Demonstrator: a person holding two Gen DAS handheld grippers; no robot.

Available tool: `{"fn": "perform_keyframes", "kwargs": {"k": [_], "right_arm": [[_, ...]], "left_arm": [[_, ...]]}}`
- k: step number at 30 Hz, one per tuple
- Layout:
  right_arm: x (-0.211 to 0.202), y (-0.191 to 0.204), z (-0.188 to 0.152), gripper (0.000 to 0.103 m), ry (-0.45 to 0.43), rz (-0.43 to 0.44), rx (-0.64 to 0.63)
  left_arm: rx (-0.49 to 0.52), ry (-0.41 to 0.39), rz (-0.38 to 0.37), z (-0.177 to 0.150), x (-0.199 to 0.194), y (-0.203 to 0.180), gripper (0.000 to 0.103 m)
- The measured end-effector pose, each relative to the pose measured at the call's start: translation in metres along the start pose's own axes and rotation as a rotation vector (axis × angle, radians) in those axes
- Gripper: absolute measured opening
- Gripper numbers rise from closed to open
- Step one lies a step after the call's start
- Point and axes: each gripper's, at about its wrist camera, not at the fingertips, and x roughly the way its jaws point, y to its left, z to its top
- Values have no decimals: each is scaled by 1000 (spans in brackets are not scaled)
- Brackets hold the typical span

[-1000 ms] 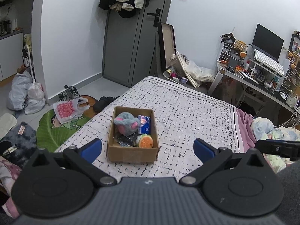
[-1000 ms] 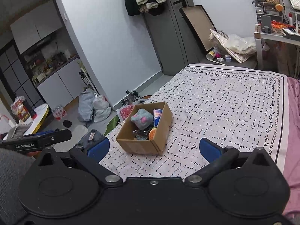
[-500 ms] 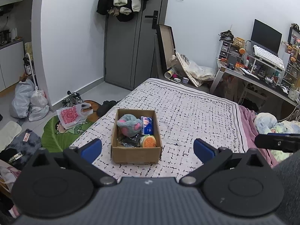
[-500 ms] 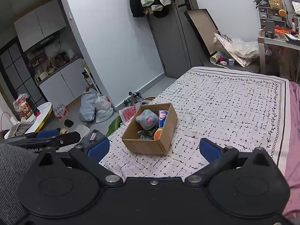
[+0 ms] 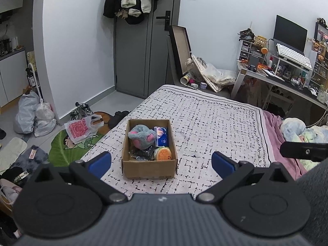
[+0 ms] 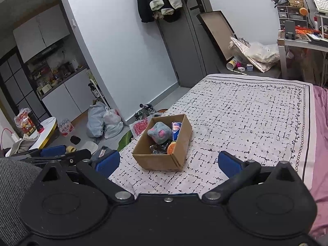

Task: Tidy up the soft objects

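An open cardboard box (image 5: 147, 170) (image 6: 164, 162) sits on the patterned bedspread near the bed's left edge. Inside lie a grey and pink plush toy (image 5: 141, 137) (image 6: 160, 132), a blue packet (image 5: 161, 137) (image 6: 176, 130), an orange burger-shaped squishy (image 5: 163, 153) (image 6: 171, 148) and a dark crinkled item (image 5: 141, 154). My left gripper (image 5: 161, 162) is open, held back from the box with nothing between its fingers. Wide open too, my right gripper (image 6: 169, 161) frames the box from the near right. The left gripper's tip (image 6: 61, 153) shows at the right view's left edge.
The bedspread (image 5: 215, 123) stretches right and far of the box. A pink sheet and pastel blanket (image 5: 297, 129) lie at the right. Bags (image 5: 30, 114), a green mat (image 5: 67, 145) and shoes crowd the floor on the left. A cluttered desk (image 5: 287, 71) stands at the back right.
Both grippers have drifted slightly, so the box sits a little more centred in each view. The box's contents have not moved and both grippers stay open.
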Motion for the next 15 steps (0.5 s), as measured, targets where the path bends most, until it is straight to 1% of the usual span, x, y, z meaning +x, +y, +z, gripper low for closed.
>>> {"fn": "perform_keyframes", "kwargs": {"k": [4,8,15], "right_arm": [[0,-2,-1,103,1,5,7],[0,-3,-2,103,-2,3,8],[0,-1,-3,103,-7,-8,3]], "left_arm": [[2,-2,5,0,0,-2,103],[12,-8,27,-2,1,-6,103],[-8,-4,21,-4,2,-4,103]]}}
